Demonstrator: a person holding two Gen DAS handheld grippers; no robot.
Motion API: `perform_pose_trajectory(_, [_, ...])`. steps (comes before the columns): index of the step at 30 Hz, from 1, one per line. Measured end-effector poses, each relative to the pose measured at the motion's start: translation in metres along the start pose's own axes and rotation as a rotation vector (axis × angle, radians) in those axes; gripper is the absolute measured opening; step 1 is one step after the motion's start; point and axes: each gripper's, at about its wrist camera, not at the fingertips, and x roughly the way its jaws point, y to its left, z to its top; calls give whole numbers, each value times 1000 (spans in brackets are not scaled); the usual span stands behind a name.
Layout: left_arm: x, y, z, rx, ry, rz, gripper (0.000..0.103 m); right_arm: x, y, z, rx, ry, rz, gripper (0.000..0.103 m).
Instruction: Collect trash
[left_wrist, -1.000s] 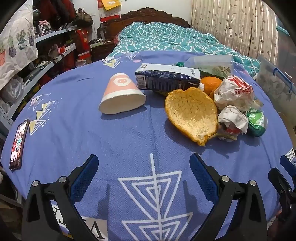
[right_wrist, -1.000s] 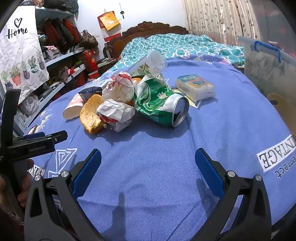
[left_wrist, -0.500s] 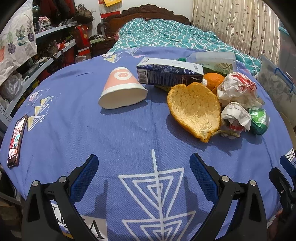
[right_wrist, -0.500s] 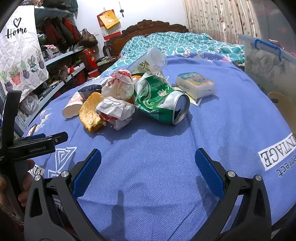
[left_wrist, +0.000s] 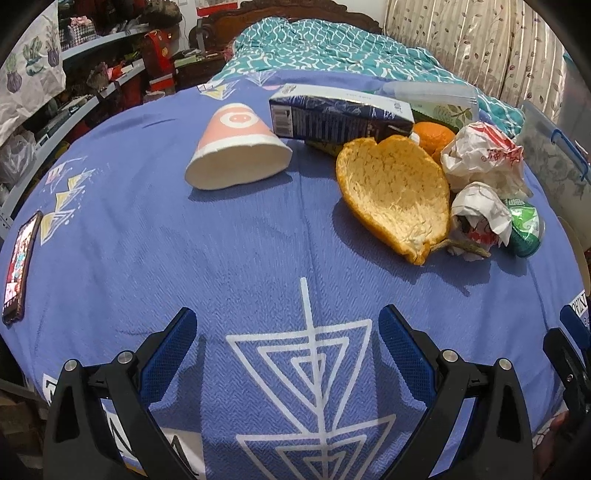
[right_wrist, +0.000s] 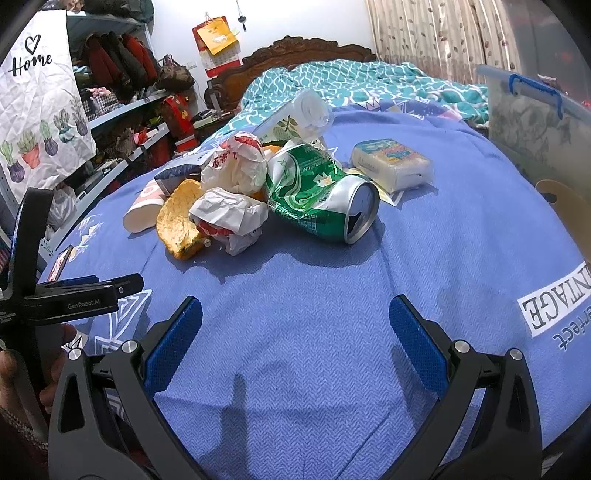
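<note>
left wrist view: left gripper spread and empty; right gripper likewise. no item appears collected yet. the trash pile sits at 1 o'clock: orange peel, paper cup, carton, green can.
</note>
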Motion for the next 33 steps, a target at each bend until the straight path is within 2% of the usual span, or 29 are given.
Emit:
perform_pose_trajectory(9, [14, 6, -2, -21, 54, -20, 94, 1, 0, -1, 0, 3, -1, 100])
perform_pose_trajectory(23, [15, 1, -12, 26, 41, -8, 95, 1, -4, 7, -18, 8, 0, 100])
perform_pose_trajectory(26, [14, -1, -12, 53, 55, -15, 95, -2, -7, 19, -51, 8, 1, 91])
perform_pose_trajectory(28, [15, 3, -5, 63, 84, -66, 94, -4, -7, 26, -80, 4, -3, 80])
perform_pose_trajectory(30, [12, 13, 5, 18, 87, -173, 94, -5, -6, 32, -97, 1, 7, 75])
perform_pose_trajectory(33, [5, 19, 23, -20, 60, -270, 94, 0, 3, 44, -126, -6, 33, 74])
